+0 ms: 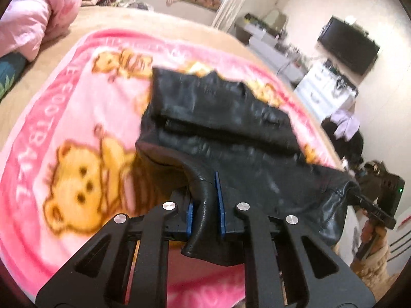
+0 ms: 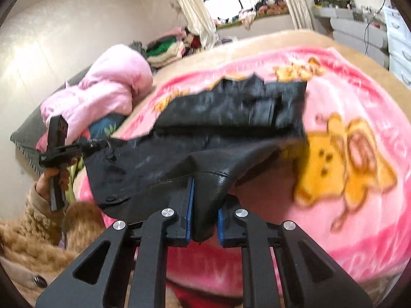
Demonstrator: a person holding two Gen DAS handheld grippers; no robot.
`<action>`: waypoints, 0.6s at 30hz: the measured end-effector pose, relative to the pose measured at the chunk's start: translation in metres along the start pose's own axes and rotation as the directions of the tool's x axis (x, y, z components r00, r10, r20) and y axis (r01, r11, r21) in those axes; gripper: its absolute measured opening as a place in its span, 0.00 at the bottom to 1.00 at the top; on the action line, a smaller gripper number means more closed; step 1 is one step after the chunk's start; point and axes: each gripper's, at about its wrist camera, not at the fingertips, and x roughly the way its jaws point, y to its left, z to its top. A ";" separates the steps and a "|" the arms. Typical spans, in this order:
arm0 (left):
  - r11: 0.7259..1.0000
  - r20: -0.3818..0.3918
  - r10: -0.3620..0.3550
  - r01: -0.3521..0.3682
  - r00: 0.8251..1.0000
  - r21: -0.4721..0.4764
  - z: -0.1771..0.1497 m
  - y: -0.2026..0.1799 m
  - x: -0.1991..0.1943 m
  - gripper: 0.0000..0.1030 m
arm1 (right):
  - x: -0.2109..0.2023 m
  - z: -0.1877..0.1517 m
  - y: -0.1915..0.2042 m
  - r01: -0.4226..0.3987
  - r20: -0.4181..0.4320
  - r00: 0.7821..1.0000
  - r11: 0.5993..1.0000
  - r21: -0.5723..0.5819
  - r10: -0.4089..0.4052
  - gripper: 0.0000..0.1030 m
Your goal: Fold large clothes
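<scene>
Both tools, left tool (image 1: pixel 206 205) and right tool (image 2: pixel 204 205), are clamped on the near hem corners of the black leather jacket (image 1: pixel 218 118). It's half lifted off the pink teddy-bear blanket (image 1: pixel 77 107) on the bed, probably so the hem can fold over evenly.

Jacket (image 1: pixel 231 118) on blanket (image 1: pixel 77 107) on bed; near edge betw. 2 grippers, lifted.

Bed (image 1: pixel 179 23) w/ tan cover. Pink bear-print blanket (image 1: pixel 84 107) spread flat across it. Black leather jacket (image 1: pixel 218 118) partly resting on blanket, near edge raised. Pink padded coat (image 2: pixel 110 89) heaped at bed's far side.
</scene>
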 end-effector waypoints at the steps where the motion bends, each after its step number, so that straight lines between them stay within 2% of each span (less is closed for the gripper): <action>1: 1.000 0.015 -0.004 0.004 1.000 -0.003 0.006 -0.001 -0.001 0.07 | -0.001 0.009 -0.001 0.004 0.022 1.000 1.000 0.001 -0.004 0.12; 5: 0.999 0.074 -0.020 0.022 0.997 -0.036 0.032 -0.002 0.000 0.07 | -0.001 0.039 -0.008 0.024 0.084 0.996 1.000 0.006 -0.024 0.12; 10: 0.996 0.113 -0.035 0.043 0.993 -0.075 0.056 0.004 0.005 0.07 | 0.006 0.071 -0.019 0.042 0.132 0.990 0.999 0.024 -0.045 0.12; 18: 0.990 0.148 -0.052 0.070 0.988 -0.121 0.091 0.009 0.030 0.09 | 0.034 0.105 -0.041 0.075 0.151 0.984 0.992 0.097 -0.089 0.12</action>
